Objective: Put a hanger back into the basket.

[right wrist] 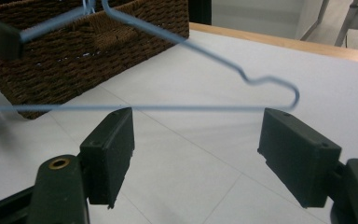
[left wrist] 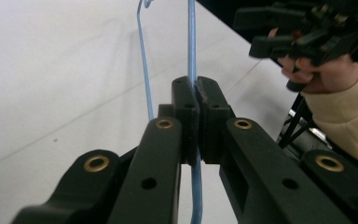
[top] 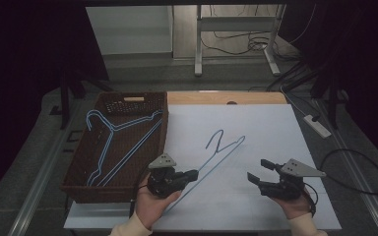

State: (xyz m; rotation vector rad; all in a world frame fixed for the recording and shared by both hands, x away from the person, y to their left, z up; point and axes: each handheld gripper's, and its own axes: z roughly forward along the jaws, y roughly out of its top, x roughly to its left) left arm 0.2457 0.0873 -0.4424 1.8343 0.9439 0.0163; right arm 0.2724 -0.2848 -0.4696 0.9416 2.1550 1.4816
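In the high view a thin light-blue wire hanger [top: 216,152] slants above the white table sheet [top: 266,128], beside a brown wicker basket [top: 128,101]. In the left gripper view the left gripper [left wrist: 196,100] is clamped on its wire. In the right gripper view the right gripper [right wrist: 196,140] gapes wide, holding nothing.

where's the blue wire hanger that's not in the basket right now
In the high view the blue wire hanger lies slanted over the white table, right of the wicker basket, its lower end clamped in the left hand-held gripper.
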